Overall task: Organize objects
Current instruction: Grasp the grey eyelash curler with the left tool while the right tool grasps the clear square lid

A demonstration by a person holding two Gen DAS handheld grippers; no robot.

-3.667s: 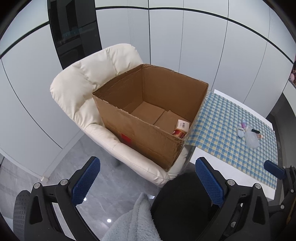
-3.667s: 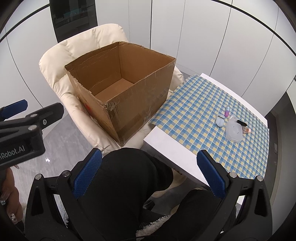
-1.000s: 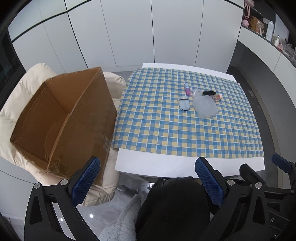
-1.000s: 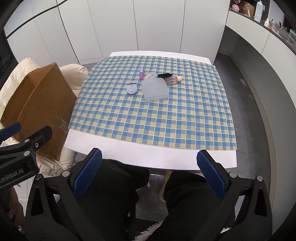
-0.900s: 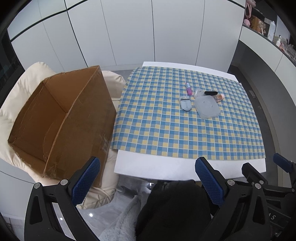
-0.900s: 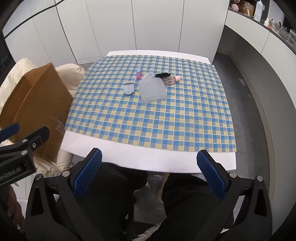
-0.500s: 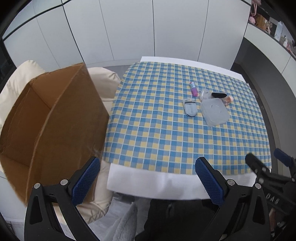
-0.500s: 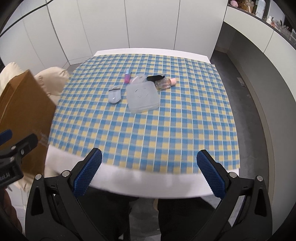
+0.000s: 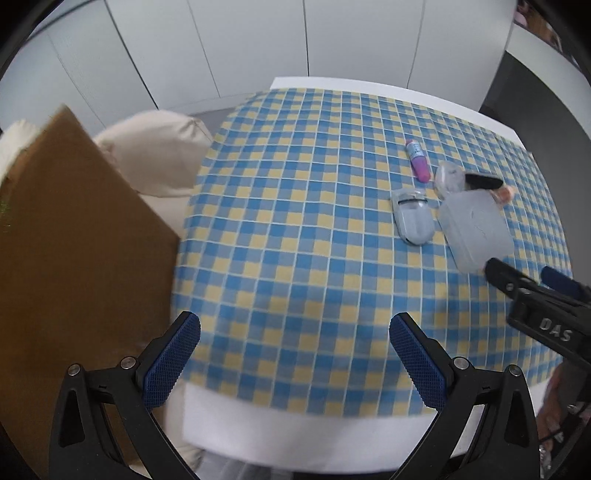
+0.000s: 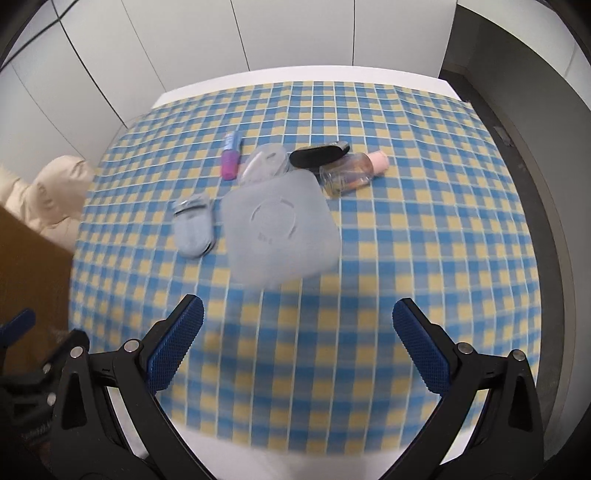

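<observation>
A cluster of small items lies on the blue-and-yellow checked tablecloth (image 10: 406,206): a frosted square case (image 10: 280,229) (image 9: 474,227), a pale blue eyelash curler (image 10: 195,225) (image 9: 412,218), a pink-purple tube (image 10: 231,155) (image 9: 417,160), a clear round container (image 10: 266,162), a black oblong item (image 10: 319,153) and a small clear bottle with a pink cap (image 10: 351,171). My right gripper (image 10: 297,343) hangs open just short of the frosted case. My left gripper (image 9: 293,360) is open over the near part of the cloth, holding nothing.
A brown cardboard box (image 9: 70,280) stands at the left on a cream padded chair (image 9: 155,155). White cabinet panels (image 10: 295,33) line the back wall. The right gripper's body (image 9: 543,310) shows at the right edge of the left wrist view.
Both grippers have swung from the box to the table and moved in toward the cluster of items, which now looks much larger. Both stayed open.
</observation>
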